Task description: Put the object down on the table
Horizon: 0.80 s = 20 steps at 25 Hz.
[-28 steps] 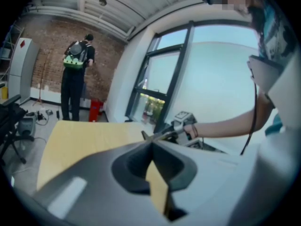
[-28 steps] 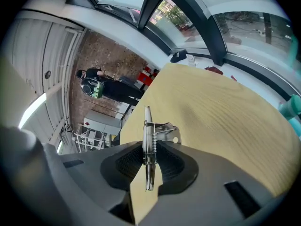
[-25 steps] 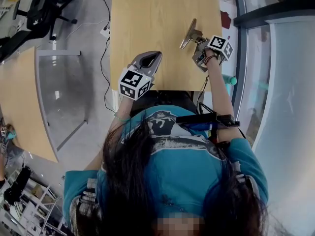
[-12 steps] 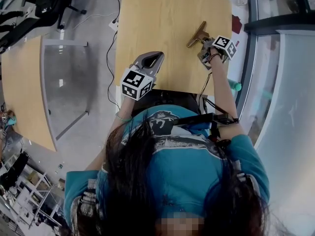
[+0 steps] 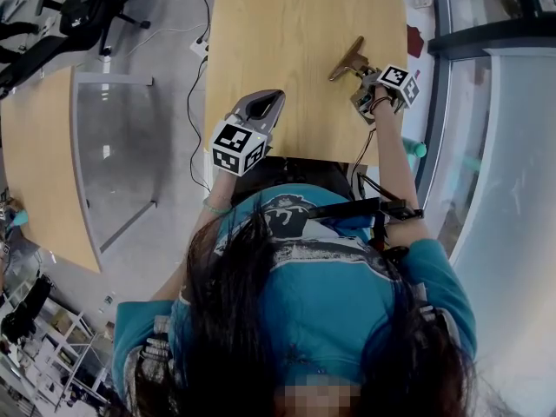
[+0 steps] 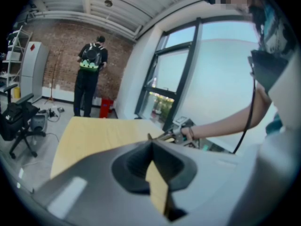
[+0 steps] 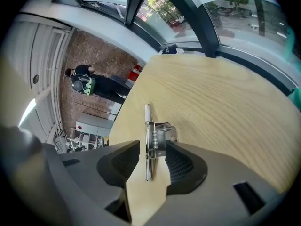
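Observation:
The object is a metal spring clamp (image 7: 149, 136) with a long flat blade. It lies near the right edge of the wooden table (image 5: 295, 24), where the head view shows it as a brass-coloured piece (image 5: 351, 60). My right gripper (image 7: 150, 150) straddles its near end and its jaws are opening. The left pad stands clear of the metal and the right pad is close beside the clamp's bracket. My left gripper (image 5: 271, 101) hovers over the table's near edge, jaws together, nothing in them (image 6: 151, 145).
A person with a green backpack (image 6: 91, 72) stands far off by a brick wall. An office chair (image 6: 19, 124) stands on the floor to the left. A second wooden table (image 5: 35, 172) lies left of mine. A window frame (image 5: 486, 37) runs close along the right.
The right gripper carried the clamp away from me and lower towards the table; over the last half second it has held still. The left gripper has hardly moved.

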### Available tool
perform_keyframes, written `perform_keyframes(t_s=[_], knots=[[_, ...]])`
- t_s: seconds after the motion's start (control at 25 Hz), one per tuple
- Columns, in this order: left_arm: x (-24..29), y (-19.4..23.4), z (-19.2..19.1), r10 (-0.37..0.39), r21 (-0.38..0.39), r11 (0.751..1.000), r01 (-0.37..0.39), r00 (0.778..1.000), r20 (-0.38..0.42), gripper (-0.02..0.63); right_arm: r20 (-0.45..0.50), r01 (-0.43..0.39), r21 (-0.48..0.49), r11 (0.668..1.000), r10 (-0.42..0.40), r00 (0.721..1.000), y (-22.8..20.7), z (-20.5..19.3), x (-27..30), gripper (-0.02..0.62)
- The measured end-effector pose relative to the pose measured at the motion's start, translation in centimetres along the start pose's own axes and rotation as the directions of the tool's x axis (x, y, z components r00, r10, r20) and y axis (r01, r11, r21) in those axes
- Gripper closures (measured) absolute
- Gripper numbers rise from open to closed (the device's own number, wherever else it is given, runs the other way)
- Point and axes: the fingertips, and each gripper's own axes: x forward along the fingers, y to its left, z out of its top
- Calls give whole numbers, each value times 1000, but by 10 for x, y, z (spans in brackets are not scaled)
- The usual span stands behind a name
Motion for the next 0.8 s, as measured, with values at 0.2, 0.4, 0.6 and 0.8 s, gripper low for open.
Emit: perform_keyframes(t_s=[0.2,0.4,0.6,0.8], knots=[[-13,2,-2,-21,6,1000,21,1000,9,604,21,-18,-28,999,19,1000,7,-19,-27,445],[-27,-2,-8,-64,24,998,64,998,4,604,47,-85,-60,995,88,995,22,-51,-61,445],[-44,-12,-13,-118,56,991,118,993,3,604,69,-133,-95,987,140,988,41,-91,-96,445],[-63,-27,-28,-179,89,980,180,984,-18,604,142,-173,-124,977,190,971,58,-136,-131,446]])
